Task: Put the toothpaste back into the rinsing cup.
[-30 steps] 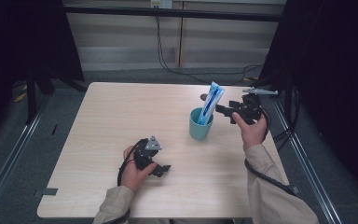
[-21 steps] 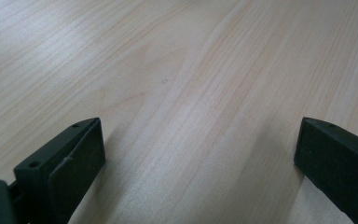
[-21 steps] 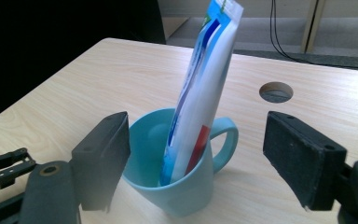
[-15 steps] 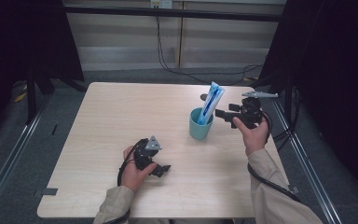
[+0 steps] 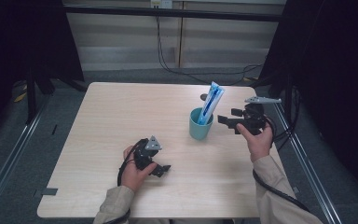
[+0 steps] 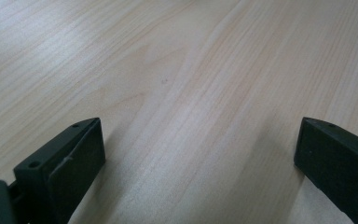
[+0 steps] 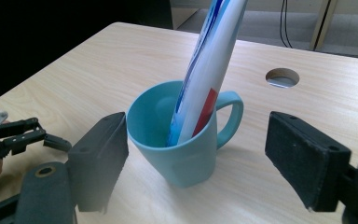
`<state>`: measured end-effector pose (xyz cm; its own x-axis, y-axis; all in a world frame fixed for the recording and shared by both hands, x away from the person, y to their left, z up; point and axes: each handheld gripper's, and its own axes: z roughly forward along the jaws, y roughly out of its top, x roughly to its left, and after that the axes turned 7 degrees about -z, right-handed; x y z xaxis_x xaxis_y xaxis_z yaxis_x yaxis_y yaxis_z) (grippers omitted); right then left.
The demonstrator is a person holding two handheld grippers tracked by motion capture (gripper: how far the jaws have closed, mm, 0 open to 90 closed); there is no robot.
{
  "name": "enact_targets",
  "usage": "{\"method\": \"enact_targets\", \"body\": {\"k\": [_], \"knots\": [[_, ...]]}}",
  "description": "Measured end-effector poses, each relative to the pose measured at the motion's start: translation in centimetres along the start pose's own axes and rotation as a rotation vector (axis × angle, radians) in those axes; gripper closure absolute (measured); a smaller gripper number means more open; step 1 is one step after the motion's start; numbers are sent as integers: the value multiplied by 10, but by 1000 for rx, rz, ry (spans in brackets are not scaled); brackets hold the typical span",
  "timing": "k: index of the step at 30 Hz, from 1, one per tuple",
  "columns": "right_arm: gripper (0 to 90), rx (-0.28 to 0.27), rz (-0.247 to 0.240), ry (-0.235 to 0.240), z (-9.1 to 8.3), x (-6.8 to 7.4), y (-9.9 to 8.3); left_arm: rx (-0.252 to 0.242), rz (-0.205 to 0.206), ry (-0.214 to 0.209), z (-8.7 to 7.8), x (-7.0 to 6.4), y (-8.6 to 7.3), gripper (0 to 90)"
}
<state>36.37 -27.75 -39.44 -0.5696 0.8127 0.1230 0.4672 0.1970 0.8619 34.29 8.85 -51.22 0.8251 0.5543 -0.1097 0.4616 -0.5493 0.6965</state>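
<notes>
A teal mug (image 5: 199, 125) stands right of the table's middle, its handle (image 7: 230, 116) turned away from my right gripper. A blue and white toothpaste tube (image 5: 211, 102) leans upright inside it, seen close up as the tube (image 7: 209, 70) in the right gripper view. My right gripper (image 5: 227, 116) hovers just right of the mug, open, with the mug (image 7: 179, 149) in front of its spread jaws and untouched. Near the front, my left gripper (image 5: 161, 168) rests low over bare wood, open, nothing between its fingers (image 6: 70, 158).
The light wooden table (image 5: 121, 116) has a round cable hole (image 7: 282, 77) behind the mug. The left gripper (image 7: 9, 135) appears far off at the left of the right gripper view. Cables trail from both grippers; dark curtains and floor rails surround the table.
My right gripper has drawn back to the right and slightly down, away from the tube, which stays leaning in the mug. The left hand has not moved.
</notes>
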Motion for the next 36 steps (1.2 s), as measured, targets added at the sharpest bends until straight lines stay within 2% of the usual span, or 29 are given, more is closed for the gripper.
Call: {"method": "enact_targets", "body": {"k": [6,22,36], "knots": [[205,17,-33,6,-4,4,-9,2,1,0,0,0,0,14],[201,52,-71,21,-6,11,-29,1,1,0,0,0,0,14],[190,82,-83,45,-1,16,-51,0,1,0,0,0,0,14]]}}
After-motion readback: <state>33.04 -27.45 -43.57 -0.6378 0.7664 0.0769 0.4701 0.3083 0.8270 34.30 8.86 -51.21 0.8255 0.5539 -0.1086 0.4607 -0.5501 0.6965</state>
